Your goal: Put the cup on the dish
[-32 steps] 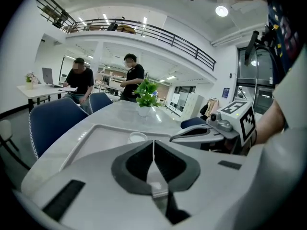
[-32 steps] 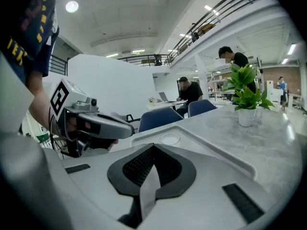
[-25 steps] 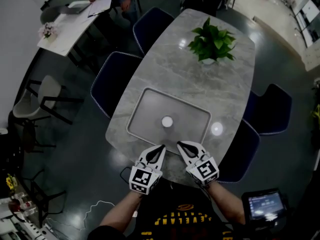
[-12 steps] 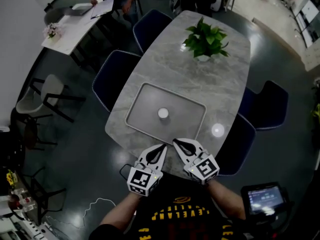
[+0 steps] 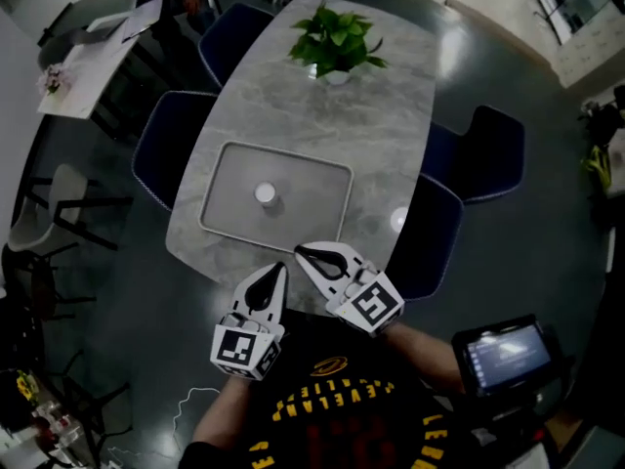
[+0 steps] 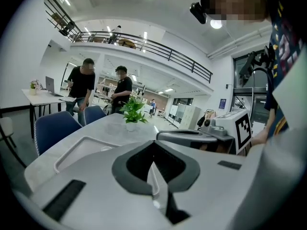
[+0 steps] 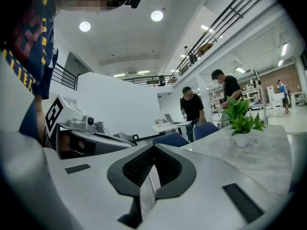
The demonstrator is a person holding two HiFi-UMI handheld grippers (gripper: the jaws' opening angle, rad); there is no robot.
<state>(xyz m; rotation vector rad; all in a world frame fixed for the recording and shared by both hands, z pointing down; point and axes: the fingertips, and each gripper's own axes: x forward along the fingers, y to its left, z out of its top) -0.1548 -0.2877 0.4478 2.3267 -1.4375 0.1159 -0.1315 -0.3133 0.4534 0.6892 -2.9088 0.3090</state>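
both grippers hang over the near edge of the bench [image 5: 391, 115], tips aimed up the tabletop. the left gripper [image 5: 271, 277] is closed tight with nothing between its jaws, and so is the right gripper [image 5: 308, 254].

the cup [image 5: 265, 194], small, white and round, stands upright inside the shallow rectangular dish [image 5: 317, 203], left of its middle and apart from the rim. it lies at about 12 o'clock from the left gripper and about 11 o'clock from the right. the right gripper's tip looks the nearer of the two, though both are well short of it. the dish's long axis runs roughly 9 to 3 o'clock; seen from above, the cup has no long axis.

since the cup already sits in the dish, the task looks done or not yet begun. a pale round spot [image 5: 398, 220] at 3 o'clock from the dish could be a small thing or a lamp's glare; i cannot tell.

writing: only black-and-white square markers on the gripper cubes. the yellow print on the person's shirt [image 5: 322, 404] and the lit screen [image 5: 501, 353] are too blurred to read.
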